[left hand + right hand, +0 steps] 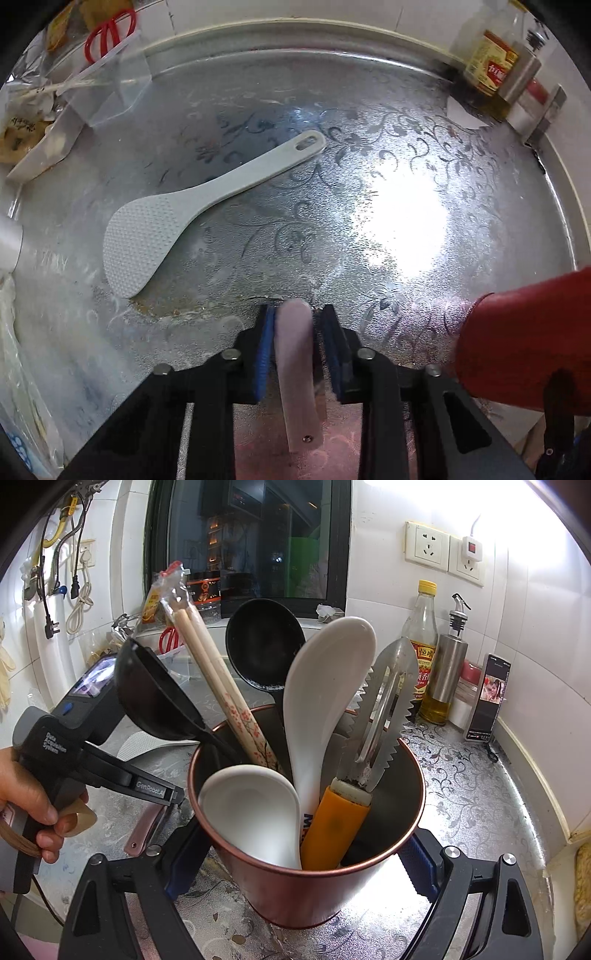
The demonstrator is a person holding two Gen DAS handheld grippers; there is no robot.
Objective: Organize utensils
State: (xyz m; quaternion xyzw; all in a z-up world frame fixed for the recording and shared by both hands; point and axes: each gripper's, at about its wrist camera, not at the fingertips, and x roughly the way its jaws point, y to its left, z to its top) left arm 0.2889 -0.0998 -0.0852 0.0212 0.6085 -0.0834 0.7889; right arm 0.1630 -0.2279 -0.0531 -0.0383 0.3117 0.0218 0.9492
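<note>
My left gripper [297, 314] points down at the patterned steel counter [369, 166]. Its blue pads sit close against both sides of a pale pink utensil handle [299, 369], whose head is hidden. A grey-white rice paddle [207, 199] lies flat on the counter to the upper left. In the right wrist view my right gripper [301, 853] is shut on a copper-red utensil cup [295, 897]. The cup holds two black ladles, sleeved chopsticks [218, 686], two white spoons and a serrated tool with an orange handle [332, 823]. A hand holds the left gripper [173, 797] just left of the cup.
An oil bottle [421, 653], a steel dispenser [447, 672] and a propped phone [487, 698] stand at the back right against the tiled wall. Plastic bags [55, 92] and red scissors [107, 35] crowd the counter's far left corner. A raised lip borders the counter.
</note>
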